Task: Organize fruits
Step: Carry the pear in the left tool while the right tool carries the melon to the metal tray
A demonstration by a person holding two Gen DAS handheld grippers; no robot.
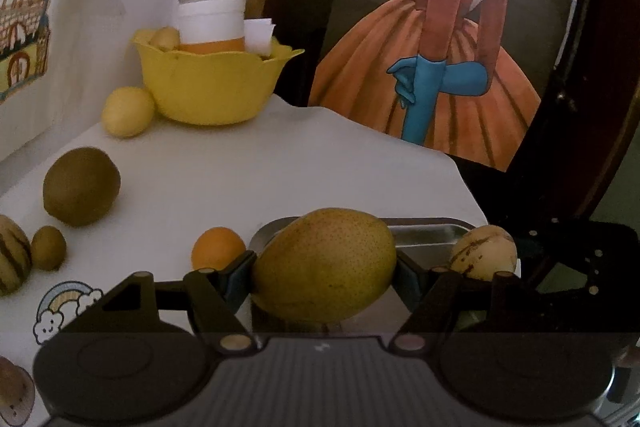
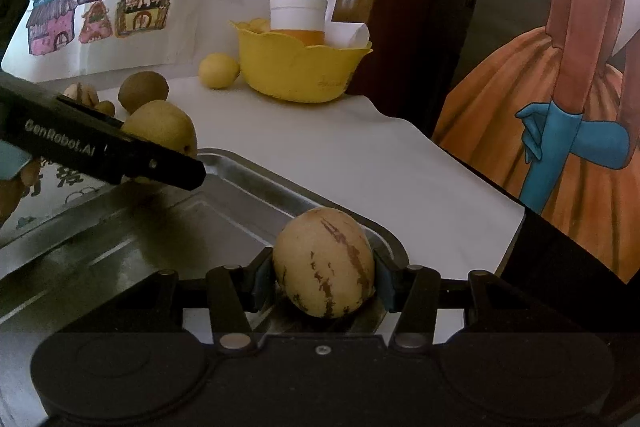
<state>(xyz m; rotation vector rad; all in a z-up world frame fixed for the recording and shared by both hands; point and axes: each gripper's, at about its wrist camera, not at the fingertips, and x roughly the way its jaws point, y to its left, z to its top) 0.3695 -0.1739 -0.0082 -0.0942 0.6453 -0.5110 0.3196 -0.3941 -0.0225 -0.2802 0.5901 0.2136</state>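
Observation:
My left gripper point(image 1: 325, 273) is shut on a large yellow-green pear point(image 1: 325, 263), held over the near edge of a metal tray point(image 1: 424, 231). My right gripper point(image 2: 323, 277) is shut on a pale striped pepino melon point(image 2: 325, 261) low over the tray's point(image 2: 132, 227) far right corner. The right wrist view shows the left gripper's black finger point(image 2: 120, 151) with the pear point(image 2: 160, 127) at the tray's left side. The striped melon point(image 1: 484, 257) and part of the right gripper also appear at the right of the left wrist view.
On the white table lie a kiwi point(image 1: 81, 185), a small kiwi point(image 1: 48, 247), an orange point(image 1: 217, 247), a lemon point(image 1: 127, 111) and another striped melon point(image 1: 12, 259). A yellow bowl point(image 1: 212, 87) holding a jar stands at the back. Pictures lean behind.

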